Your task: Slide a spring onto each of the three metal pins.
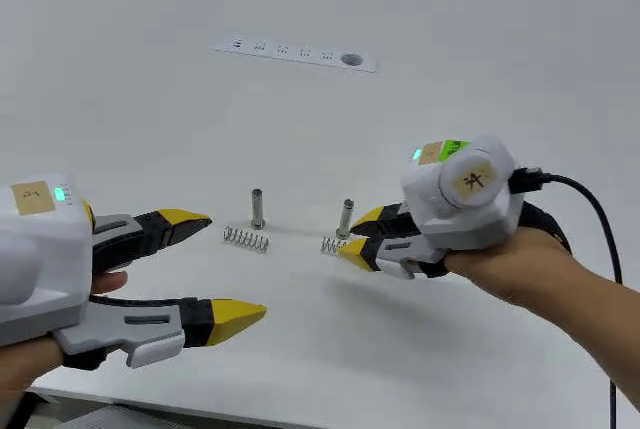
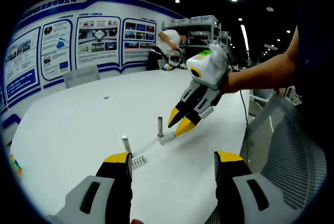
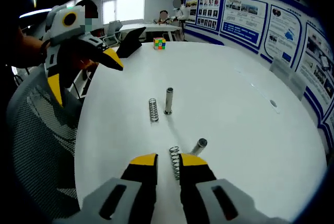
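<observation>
Spring (image 3: 175, 162): between right claw (image 3: 168, 157) tips, narrowly spread
Left claw (image 1: 233, 265): wide, empty
Advice: pinch mid-coil, lift to pin (image 3: 199, 145) at 2 o'clock

Bright, even overhead light, soft shadows on the table (image 1: 420, 99); fisheye edges bend.

The left gripper (image 1: 232, 265) sits low on the person's left side, roughly level, its 2 yellow-tipped jaws spread wide and pointing to the right. The left hand (image 1: 22, 361) holds its body from below. The right gripper (image 1: 352, 237) points leftward and slightly down, its 2 jaws drawn close with a narrow gap between the tips. The right hand (image 1: 510, 264) wraps its handle, and the forearm (image 1: 600, 319) runs off toward the lower right.
</observation>
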The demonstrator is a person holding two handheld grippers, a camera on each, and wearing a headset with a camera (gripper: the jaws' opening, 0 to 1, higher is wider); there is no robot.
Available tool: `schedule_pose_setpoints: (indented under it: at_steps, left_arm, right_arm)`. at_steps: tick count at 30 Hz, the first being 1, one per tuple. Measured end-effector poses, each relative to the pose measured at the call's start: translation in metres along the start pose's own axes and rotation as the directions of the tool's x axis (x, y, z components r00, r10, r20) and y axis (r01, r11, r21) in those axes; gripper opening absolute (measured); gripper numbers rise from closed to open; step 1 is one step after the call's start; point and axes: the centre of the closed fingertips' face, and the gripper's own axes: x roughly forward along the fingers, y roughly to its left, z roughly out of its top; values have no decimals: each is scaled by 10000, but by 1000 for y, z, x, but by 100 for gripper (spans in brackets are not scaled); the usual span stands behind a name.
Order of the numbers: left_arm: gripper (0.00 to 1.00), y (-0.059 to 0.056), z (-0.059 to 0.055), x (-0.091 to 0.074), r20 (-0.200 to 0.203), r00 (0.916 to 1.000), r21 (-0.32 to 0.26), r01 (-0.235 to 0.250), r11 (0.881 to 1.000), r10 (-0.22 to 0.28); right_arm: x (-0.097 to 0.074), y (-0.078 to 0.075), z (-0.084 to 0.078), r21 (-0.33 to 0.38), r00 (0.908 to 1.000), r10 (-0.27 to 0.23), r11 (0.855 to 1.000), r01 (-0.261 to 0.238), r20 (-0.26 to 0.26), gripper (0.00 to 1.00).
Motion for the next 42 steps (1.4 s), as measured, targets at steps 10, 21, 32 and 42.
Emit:
schedule_pose_setpoints:
  at_steps: [10,21,32,42]
  left_arm:
    - [66,1,-2,0,-27,10000,-31,-1,10000,1]
    - [65,0,-3,-1,-8,10000,-82,-39,10000,39]
    - [65,0,-5,-1,13,10000,-145,-54,9999,54]
    - [65,-3,-3,1,6,10000,-121,-2,9999,2]
  right_arm:
    - [22,-1,-3,-551,9974,48,9984,-88,-719,16]
    - [33,-1,-7,-699,9928,72,9974,-157,-1198,15]
    - [31,4,-16,-605,9876,178,9978,-276,-1561,12]
    - [26,13,-21,-503,9835,360,9977,-456,-1773,12]
